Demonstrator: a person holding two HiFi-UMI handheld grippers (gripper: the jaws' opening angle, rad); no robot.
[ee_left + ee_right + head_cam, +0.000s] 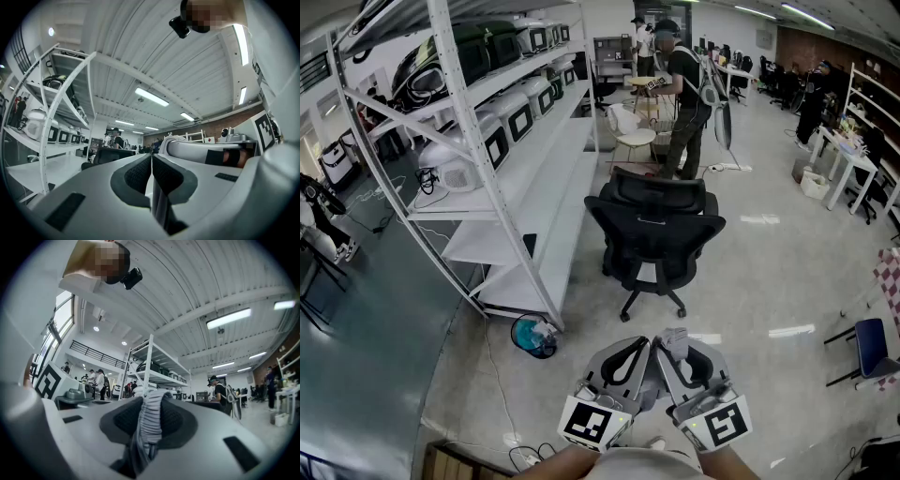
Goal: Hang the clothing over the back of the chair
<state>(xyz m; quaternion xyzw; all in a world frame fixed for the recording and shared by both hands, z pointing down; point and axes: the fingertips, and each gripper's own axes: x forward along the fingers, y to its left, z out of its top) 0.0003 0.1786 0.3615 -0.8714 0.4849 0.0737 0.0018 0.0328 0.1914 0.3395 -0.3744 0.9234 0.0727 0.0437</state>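
Observation:
A black office chair (652, 234) stands on the floor ahead of me, its back toward me. Both grippers are held close together at the bottom of the head view, pointing at the chair. My right gripper (677, 347) (152, 401) is shut on a bunched grey ribbed piece of clothing (149, 425) (674, 334), which pokes up past the fingertips and hangs down between the pads. My left gripper (641, 347) (151, 161) is shut, pads nearly touching; I see no cloth between the tips. The chair's back (110, 154) shows beyond the left jaws.
A tall white shelving rack (516, 141) with appliances runs along the left. A teal object (532, 336) and cables lie on the floor by its foot. A person (686, 103) stands beyond the chair near a small white chair (630, 131). A blue chair (872, 347) is at right.

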